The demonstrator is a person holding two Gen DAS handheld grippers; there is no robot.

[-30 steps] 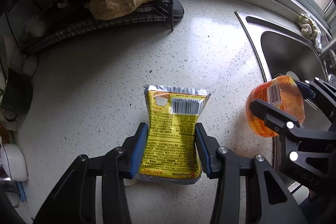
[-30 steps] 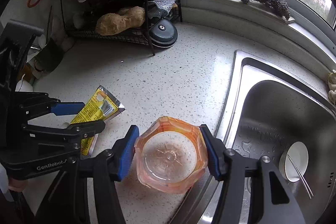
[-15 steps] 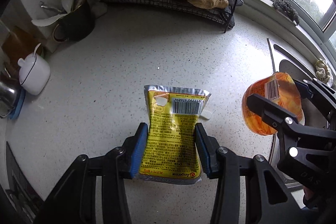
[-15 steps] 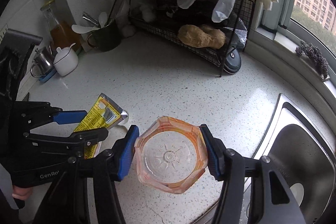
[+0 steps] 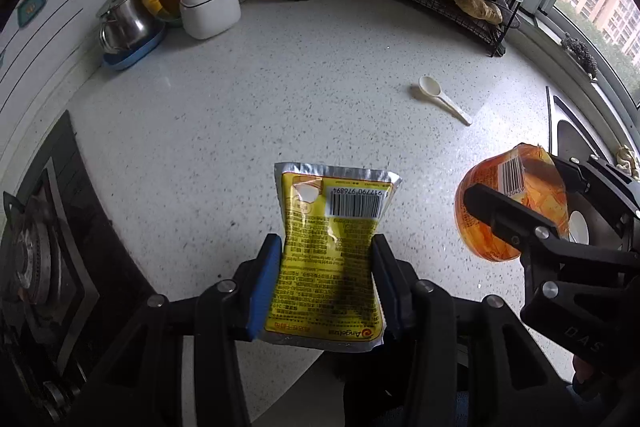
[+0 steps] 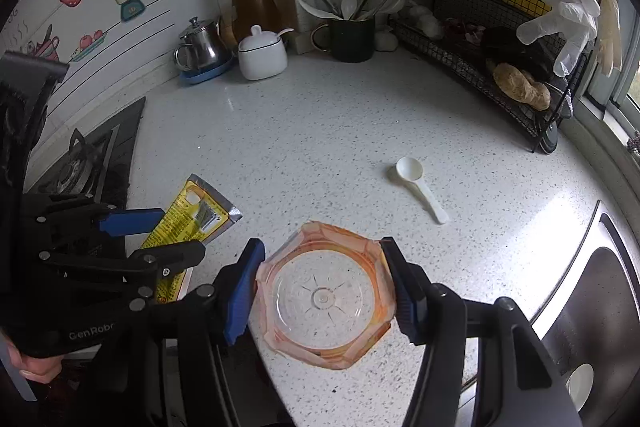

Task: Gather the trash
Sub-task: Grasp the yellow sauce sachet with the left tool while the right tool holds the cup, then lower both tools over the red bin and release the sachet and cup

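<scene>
My left gripper (image 5: 326, 259) is shut on a yellow and silver snack packet (image 5: 332, 255) and holds it above the white speckled counter. The packet also shows in the right wrist view (image 6: 188, 223), with the left gripper (image 6: 160, 231) around it. My right gripper (image 6: 322, 267) is shut on an orange clear plastic cup (image 6: 324, 297), seen bottom-on. The cup shows at the right of the left wrist view (image 5: 516, 203), held by the right gripper (image 5: 520, 187). A small white plastic spoon (image 5: 440, 97) lies on the counter ahead, also in the right wrist view (image 6: 420, 185).
A gas hob (image 5: 36, 267) is at the left and a steel sink (image 6: 600, 307) at the right. At the back stand a steel pot (image 6: 202, 45), a white sugar bowl (image 6: 262, 57), a dark utensil mug (image 6: 352, 37) and a black wire rack (image 6: 500, 39) with gloves.
Both grippers have risen and pulled back from the counter with the packet and the cup. The white spoon has come into view where the packet lay.
</scene>
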